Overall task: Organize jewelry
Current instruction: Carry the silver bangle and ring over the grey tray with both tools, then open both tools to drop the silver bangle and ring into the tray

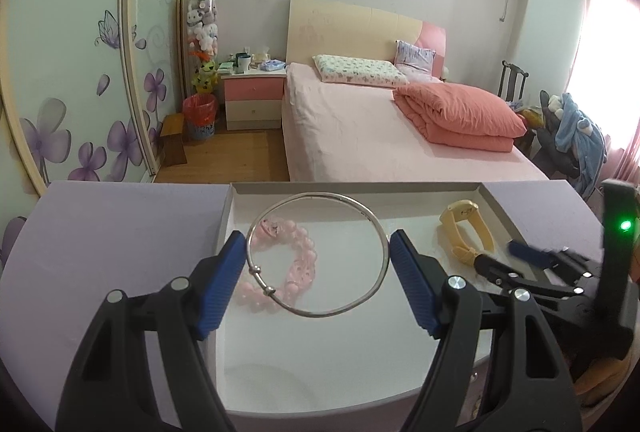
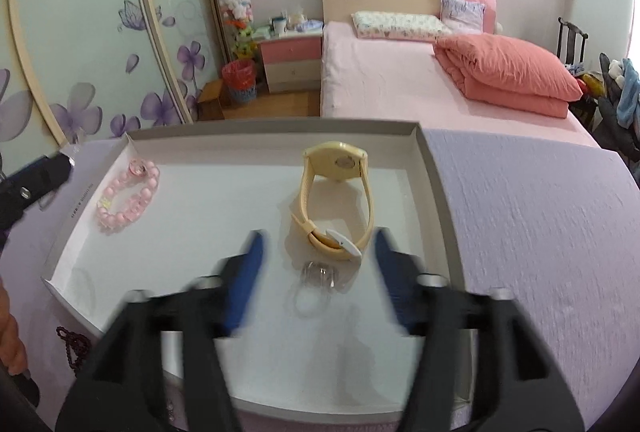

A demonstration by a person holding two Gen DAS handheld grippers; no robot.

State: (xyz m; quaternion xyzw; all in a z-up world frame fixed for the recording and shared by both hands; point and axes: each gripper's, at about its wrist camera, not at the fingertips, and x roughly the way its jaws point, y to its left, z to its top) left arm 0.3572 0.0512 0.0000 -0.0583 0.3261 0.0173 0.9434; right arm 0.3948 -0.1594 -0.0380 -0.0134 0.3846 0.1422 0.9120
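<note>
two claws over a shallow tray (image 1: 228, 216) on a lilac cloth (image 2: 540, 216). our left claw (image 1: 318, 260) grips a thin silver bangle (image 1: 372, 220) across its width: each blue pad presses on the rim, and the hoop hangs between the jaws above the tray floor. we judge it light, stiff and slick, so a hold at two opposite points of the rim suits it, though it may pivot there. behind the bangle, toward the left pad, lies a pink bead bracelet (image 1: 294, 264); we judge it limp and best pinched across one strand. our right claw (image 2: 320, 272) stands released, its jaws blurred and apart, nothing pressed between them; a small clear ring (image 2: 318, 276) lies on the tray floor between the jaws. we judge this one slippery and fragile. just ahead of the right claw stands a yellow watch (image 2: 336, 160), its strap springy and easily grasped.
</note>
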